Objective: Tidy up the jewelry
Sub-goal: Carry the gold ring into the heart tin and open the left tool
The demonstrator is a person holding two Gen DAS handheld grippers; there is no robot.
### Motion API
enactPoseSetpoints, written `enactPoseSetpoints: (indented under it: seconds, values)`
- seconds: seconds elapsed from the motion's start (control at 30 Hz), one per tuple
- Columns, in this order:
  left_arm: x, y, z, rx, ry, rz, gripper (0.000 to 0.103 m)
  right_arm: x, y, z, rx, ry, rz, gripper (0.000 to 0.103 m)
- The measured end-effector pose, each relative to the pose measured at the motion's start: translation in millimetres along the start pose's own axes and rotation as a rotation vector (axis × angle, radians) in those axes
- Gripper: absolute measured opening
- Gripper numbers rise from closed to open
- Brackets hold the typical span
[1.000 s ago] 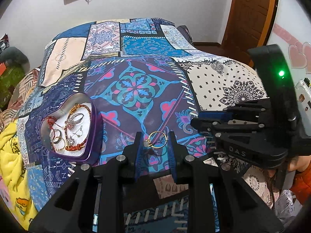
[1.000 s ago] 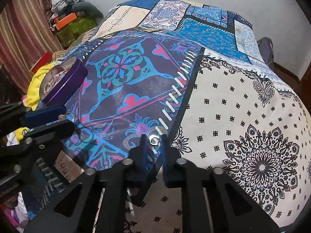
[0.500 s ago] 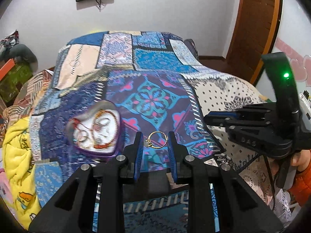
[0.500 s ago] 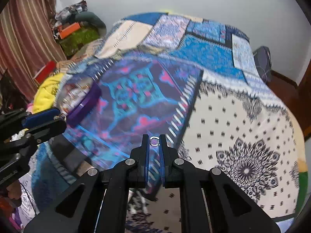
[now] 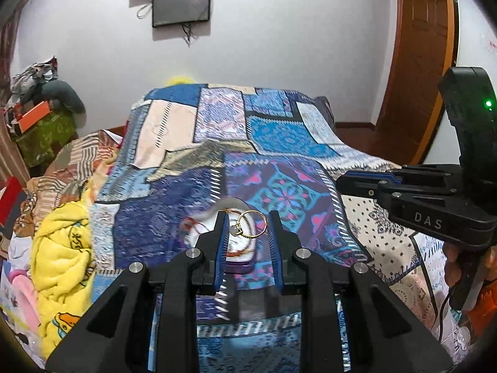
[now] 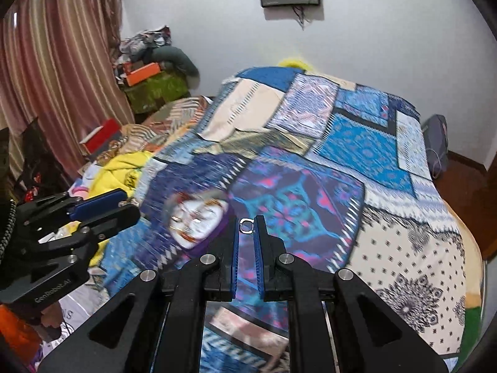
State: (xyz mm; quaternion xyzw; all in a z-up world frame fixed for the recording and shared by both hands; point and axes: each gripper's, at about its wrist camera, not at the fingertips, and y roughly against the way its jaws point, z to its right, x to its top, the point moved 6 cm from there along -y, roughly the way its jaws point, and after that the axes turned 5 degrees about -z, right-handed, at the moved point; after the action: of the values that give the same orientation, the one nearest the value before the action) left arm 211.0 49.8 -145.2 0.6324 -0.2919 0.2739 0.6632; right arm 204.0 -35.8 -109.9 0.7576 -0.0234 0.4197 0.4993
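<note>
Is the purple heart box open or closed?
Open. The purple heart-shaped box has no lid on, and rings and red bracelets show on its white lining, though it is blurred.

A bed (image 5: 279, 143) fills the scene, covered by a patchwork bedspread (image 6: 357, 143) of blue, purple, cream and black-dotted white panels. Near the middle of the spread sits a purple heart-shaped tin (image 6: 198, 223), blurred, with jewelry lying on its white lining. On the left side of the bed lie a crumpled yellow blanket (image 5: 62, 248) and, farther back, striped brown fabric (image 5: 77, 168).
</note>
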Motion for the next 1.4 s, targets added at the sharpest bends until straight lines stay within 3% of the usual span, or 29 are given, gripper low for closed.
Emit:
enactPoseSetpoints:
  seconds: [0.23, 0.53, 0.93, 1.4]
  values:
    - [3.9, 10.5, -32.9, 0.021, 0.04, 0.03, 0.024, 10.6, -8.8, -27.4, 0.034, 0.034, 0.006, 0.008]
    - [-2.0, -10.3, -58.4, 0.0, 0.093, 0.015, 0.024, 11.9, -39.3, -36.2, 0.062, 0.052, -0.045, 0.008]
    - [-23.6, -71.0, -57.2, -0.058, 0.111, -0.093, 0.024, -4.4, -91.5, -28.0, 0.106, 0.002, -0.166, 0.008]
    - [-21.9, -93.9, -62.3, -0.053, 0.113, -0.116, 0.024, -3.6, -104.2, -25.9, 0.101, 0.011, -0.186, 0.008]
